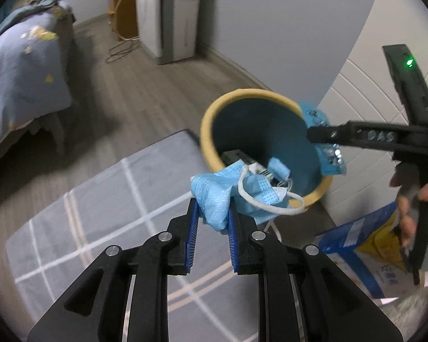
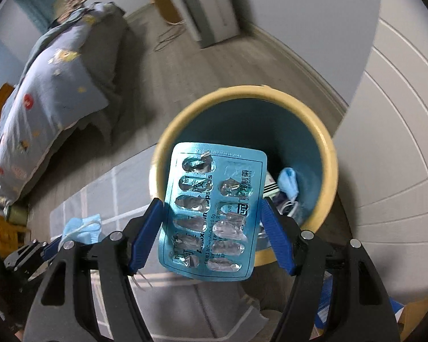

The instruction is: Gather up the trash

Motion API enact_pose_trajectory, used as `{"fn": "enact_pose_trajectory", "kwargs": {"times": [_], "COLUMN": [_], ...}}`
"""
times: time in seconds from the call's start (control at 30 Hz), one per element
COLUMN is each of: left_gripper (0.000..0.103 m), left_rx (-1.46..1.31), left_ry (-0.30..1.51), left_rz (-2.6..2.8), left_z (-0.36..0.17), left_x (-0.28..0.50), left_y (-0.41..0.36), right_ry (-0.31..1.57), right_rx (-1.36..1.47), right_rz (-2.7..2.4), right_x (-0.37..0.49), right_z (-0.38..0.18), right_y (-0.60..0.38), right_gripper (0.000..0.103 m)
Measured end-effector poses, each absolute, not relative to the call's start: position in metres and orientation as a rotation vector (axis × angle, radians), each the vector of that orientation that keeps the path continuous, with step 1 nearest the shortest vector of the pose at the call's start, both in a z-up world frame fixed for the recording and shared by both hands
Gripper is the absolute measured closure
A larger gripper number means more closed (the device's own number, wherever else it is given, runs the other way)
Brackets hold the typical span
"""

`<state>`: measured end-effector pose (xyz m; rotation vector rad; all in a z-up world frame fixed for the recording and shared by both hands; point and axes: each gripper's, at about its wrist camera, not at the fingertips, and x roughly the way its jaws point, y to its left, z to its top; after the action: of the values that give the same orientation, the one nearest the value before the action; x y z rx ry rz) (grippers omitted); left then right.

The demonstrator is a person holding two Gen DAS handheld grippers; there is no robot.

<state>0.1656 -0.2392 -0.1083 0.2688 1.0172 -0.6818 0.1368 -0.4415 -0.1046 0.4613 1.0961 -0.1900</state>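
My left gripper (image 1: 213,208) is shut on a crumpled blue face mask (image 1: 211,193), whose white ear loop (image 1: 271,205) hangs over the near rim of a yellow bin (image 1: 242,92) with a teal inside. In the right wrist view the right gripper (image 2: 211,202) is shut across the width of an empty blue blister pack (image 2: 214,213), held upright over the bin's (image 2: 242,91) mouth. The left wrist view shows that pack (image 1: 332,159) at the bin's right rim. The left gripper (image 2: 51,248) with the mask (image 2: 82,228) appears low on the left.
A small blue wad (image 1: 278,168) and a box lie in the bin. A grey checked rug (image 1: 114,213) covers the floor beside it. A bed with a blue quilt (image 1: 22,74) stands left, a white appliance (image 1: 162,14) behind, a white panelled surface (image 2: 399,156) right, a blue-yellow bag (image 1: 365,245) near.
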Motion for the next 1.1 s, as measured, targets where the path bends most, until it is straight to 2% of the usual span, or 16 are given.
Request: {"fn": "enact_pose_trajectory", "kwargs": {"times": [0.33, 0.43, 0.57, 0.67, 0.83, 0.93, 1.0, 1.1], "left_gripper": [0.081, 0.076, 0.049, 0.044, 0.040, 0.029, 0.013, 0.008], "left_rx": [0.332, 0.313, 0.306, 0.321, 0.301, 0.281, 0.276, 0.304], "left_ry": [1.027, 1.023, 1.010, 1.006, 0.999, 0.968, 0.941, 0.913], "left_rz": [-0.690, -0.692, -0.688, -0.698, -0.683, -0.672, -0.662, -0.645], "left_z": [-0.142, -0.149, -0.155, -0.159, -0.152, -0.134, -0.121, -0.103], "left_x": [0.190, 0.199, 0.205, 0.203, 0.200, 0.190, 0.184, 0.171], "left_y": [-0.298, -0.308, -0.316, -0.319, -0.303, -0.286, -0.276, -0.263], "right_ry": [1.085, 1.067, 1.053, 1.055, 1.045, 1.044, 1.044, 1.047], "right_rx": [0.532, 0.551, 0.566, 0.551, 0.549, 0.479, 0.422, 0.358], "right_rz": [-0.237, -0.229, -0.238, -0.242, -0.252, -0.261, -0.267, -0.287], "right_x": [0.142, 0.144, 0.146, 0.148, 0.144, 0.135, 0.128, 0.111], "right_z": [-0.126, -0.130, -0.132, -0.135, -0.131, -0.117, -0.108, -0.089], "right_y": [-0.470, -0.476, -0.480, -0.480, -0.483, -0.477, -0.471, -0.461], "right_gripper": [0.034, 0.033, 0.032, 0.027, 0.027, 0.027, 0.024, 0.018]}}
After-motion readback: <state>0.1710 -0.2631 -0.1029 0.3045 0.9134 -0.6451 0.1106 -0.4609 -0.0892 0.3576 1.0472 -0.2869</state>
